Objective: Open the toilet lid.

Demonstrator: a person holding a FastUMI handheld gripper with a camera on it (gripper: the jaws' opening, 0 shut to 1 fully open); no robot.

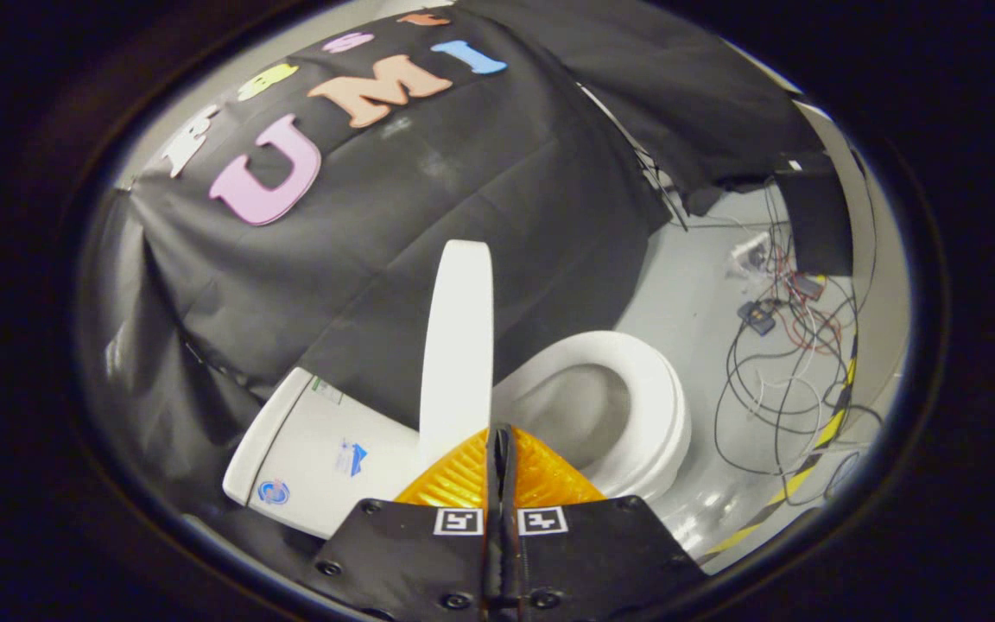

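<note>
Nearest us, our hand-held gripper has its two fingers pressed together with no gap between them, and nothing is caught there; the tips sit just below the lower edge of the lid without clearly touching it. We judge the closed fingers suit this job, since a closed tip can push or steady a hinged part without needing to clamp it.

Just ahead of the tips, the lid stands up on edge, nearly upright, seen side-on as a tall, narrow white slab with a rounded top. It looks smooth, hard and glossy, so we expect it would slip against the fingers rather than catch. We take the opening as largely done, because the seat is uncovered.

Beside the lid, on one side, lies the seat, a thick white ring around a shaded bowl. On the other side is the tank, white, with small stickers on it; the lid rises between them at the hinge. We cannot tell whether the lid leans against anything or would stay up alone.

Beyond the toilet, the pale floor carries a tangle of cables and a few small boxes, well apart from the seat, with a striped tape line running past them.
</note>
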